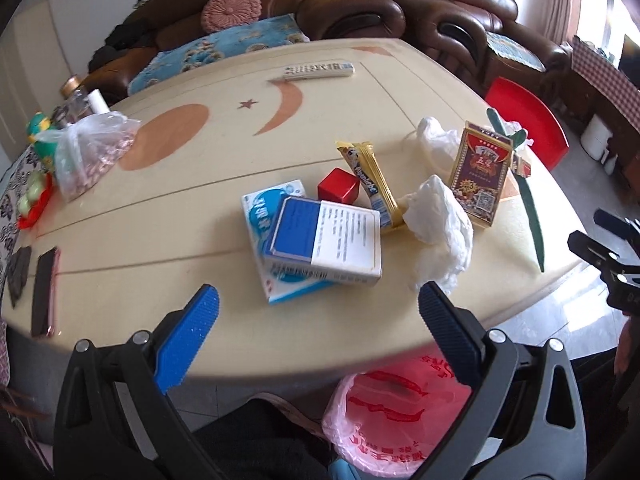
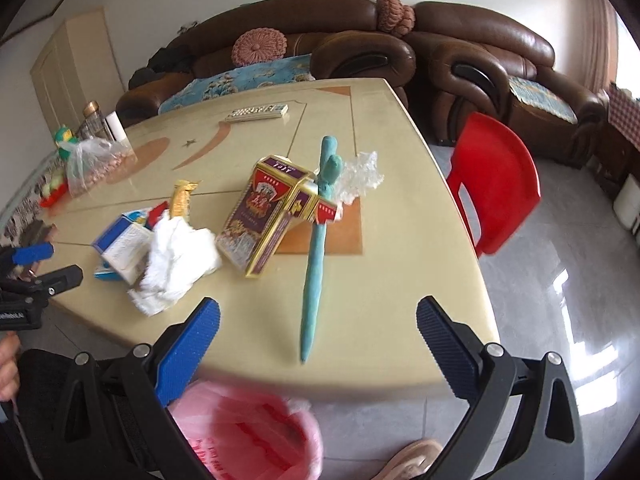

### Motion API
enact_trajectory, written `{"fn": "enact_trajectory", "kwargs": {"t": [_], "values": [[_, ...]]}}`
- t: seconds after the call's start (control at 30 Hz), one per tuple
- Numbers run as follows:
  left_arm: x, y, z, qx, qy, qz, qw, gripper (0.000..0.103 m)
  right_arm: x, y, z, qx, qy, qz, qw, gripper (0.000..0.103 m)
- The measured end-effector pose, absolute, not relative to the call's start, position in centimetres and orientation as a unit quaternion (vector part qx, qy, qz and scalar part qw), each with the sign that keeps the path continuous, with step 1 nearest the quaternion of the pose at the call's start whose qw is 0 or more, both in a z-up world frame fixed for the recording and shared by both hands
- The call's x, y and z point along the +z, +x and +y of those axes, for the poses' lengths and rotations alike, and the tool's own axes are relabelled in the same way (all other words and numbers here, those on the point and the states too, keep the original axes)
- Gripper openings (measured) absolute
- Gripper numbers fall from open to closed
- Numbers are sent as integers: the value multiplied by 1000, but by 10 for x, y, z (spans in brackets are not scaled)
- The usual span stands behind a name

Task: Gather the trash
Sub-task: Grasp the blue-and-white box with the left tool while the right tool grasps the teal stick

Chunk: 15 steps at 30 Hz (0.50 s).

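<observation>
Now, line by line:
Left gripper (image 1: 318,304): at the bottom of the left wrist view, its blue fingers (image 1: 192,336) spread wide apart with nothing between them, above the near edge of the table (image 1: 168,236).
Right gripper (image 2: 318,312): at the bottom of the right wrist view, fingers likewise spread wide and empty, over the table's near edge.
Crumpled tissue (image 1: 440,228): right of centre in the left view, touching the end of the gold snack wrapper (image 1: 372,180).
Blue and white box (image 1: 326,242): centre of the left view, lying on a flatter blue and white box (image 1: 264,208).
Red cube (image 1: 338,189): just behind the boxes, beside the wrapper.
Card box (image 2: 260,216): centre of the right view, tilted, with its flap open.
Green stick (image 2: 318,248): just right of the card box, touching the flap.
Clear plastic (image 2: 360,176): behind the stick.
Bin with pink bag (image 1: 388,420): bottom of the left view, below the table edge.
Red chair (image 2: 496,184): right of the table.
Remote (image 2: 258,112): far side of the table.
</observation>
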<state>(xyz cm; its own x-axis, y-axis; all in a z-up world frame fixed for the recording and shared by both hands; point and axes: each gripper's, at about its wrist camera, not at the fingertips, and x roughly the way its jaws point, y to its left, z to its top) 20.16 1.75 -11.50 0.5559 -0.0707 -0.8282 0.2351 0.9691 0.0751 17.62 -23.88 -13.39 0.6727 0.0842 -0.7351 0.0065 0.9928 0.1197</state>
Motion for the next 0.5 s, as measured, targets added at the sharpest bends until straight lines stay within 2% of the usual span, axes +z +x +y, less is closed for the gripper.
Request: {"fn": "enact_trajectory", "kwargs": {"t": [0.1, 0.17, 0.23, 0.3, 0.5], "values": [[-122, 216, 17, -95, 95, 463, 876, 98, -143, 192, -237, 31, 48, 408, 911, 96], [-126, 223, 15, -100, 101, 461, 876, 98, -153, 202, -237, 37, 48, 416, 907, 93], [-130, 228, 14, -111, 103, 464, 873, 98, -163, 207, -238, 38, 51, 425, 903, 84], [-134, 234, 14, -119, 101, 469, 869, 98, -172, 212, -242, 38, 62, 430, 900, 81], [-151, 246, 16, -138, 92, 489, 857, 98, -183, 223, -247, 35, 74, 430, 899, 80]]}}
